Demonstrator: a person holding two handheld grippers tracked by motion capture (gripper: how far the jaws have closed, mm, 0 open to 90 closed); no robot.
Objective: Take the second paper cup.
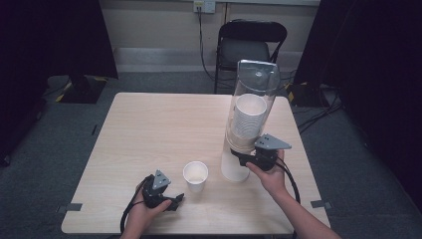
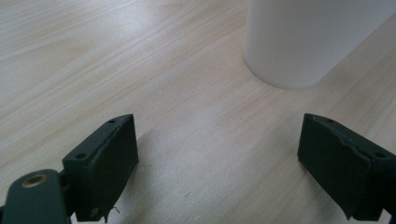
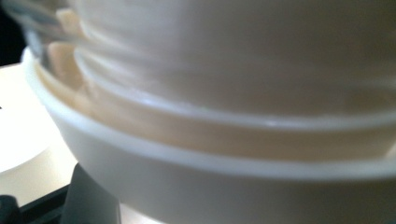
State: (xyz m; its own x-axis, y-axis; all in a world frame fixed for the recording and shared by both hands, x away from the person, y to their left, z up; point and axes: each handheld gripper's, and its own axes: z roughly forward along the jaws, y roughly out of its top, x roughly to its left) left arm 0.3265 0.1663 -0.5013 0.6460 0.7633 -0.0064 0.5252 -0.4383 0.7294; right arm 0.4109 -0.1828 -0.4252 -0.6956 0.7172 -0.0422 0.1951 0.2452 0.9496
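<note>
A clear tube dispenser (image 1: 254, 94) stands at the table's right side with a stack of white paper cups (image 1: 249, 117) inside. Its lowest cup (image 1: 233, 169) hangs out below, close up in the right gripper view as a white wall (image 3: 233, 186) under stacked rims. My right gripper (image 1: 242, 160) reaches that cup from the right. One dark jaw lies against the cup's wall and the other is hidden. A single paper cup (image 1: 195, 175) stands upright near the front middle. My left gripper (image 1: 176, 199) rests low just left of it, open, with bare table between its jaws (image 2: 217, 154) and the cup (image 2: 299, 37) ahead.
The wooden table (image 1: 149, 129) is bounded by grey carpet on all sides. A black folding chair (image 1: 249, 45) stands behind the far edge. Cables trail from both grippers toward the front edge.
</note>
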